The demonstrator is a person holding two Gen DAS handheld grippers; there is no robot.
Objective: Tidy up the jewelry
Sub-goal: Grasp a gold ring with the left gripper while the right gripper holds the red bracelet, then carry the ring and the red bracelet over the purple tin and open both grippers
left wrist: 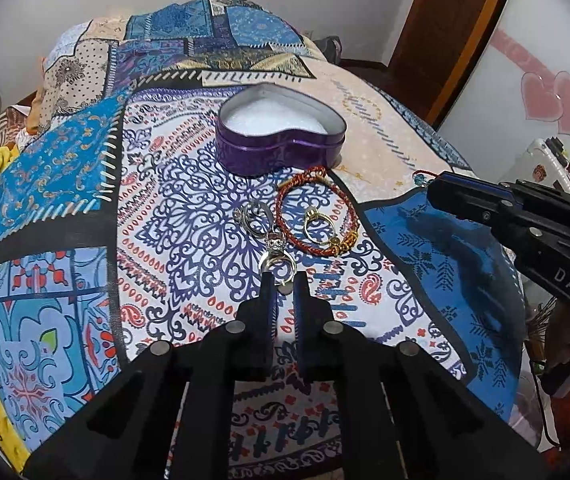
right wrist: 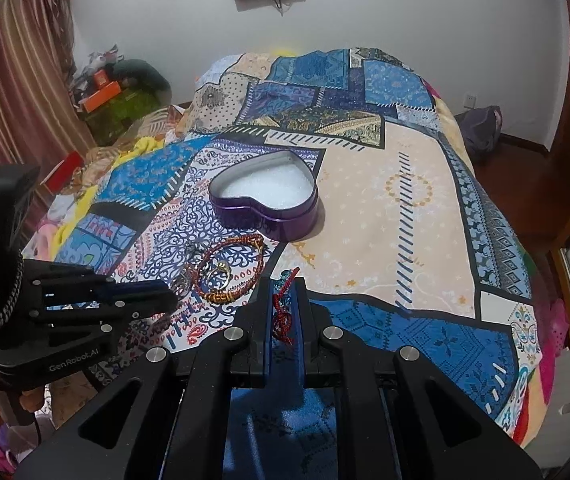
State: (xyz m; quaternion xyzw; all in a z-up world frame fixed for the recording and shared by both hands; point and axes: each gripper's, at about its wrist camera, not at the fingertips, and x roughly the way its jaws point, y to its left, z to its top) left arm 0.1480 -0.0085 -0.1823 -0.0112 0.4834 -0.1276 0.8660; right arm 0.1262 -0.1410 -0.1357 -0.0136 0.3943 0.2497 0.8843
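Left fingers (left wrist: 283, 280) grip ring (left wrist: 281, 268) | right fingers (right wrist: 283, 284) clamp cord (right wrist: 283, 312) | tin (left wrist: 281, 136) beyond bracelet (left wrist: 313, 216)

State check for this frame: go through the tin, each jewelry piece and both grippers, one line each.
Heart tin: open, no lid, white padding, no jewelry inside.
Braided bracelet: loose on the bedspread.
Gold ring: lying inside the bracelet loop.
Silver ring: on the bedspread, left of the bracelet.
Charm ring: pinched in the left gripper.
Red cord: clamped in the right gripper.
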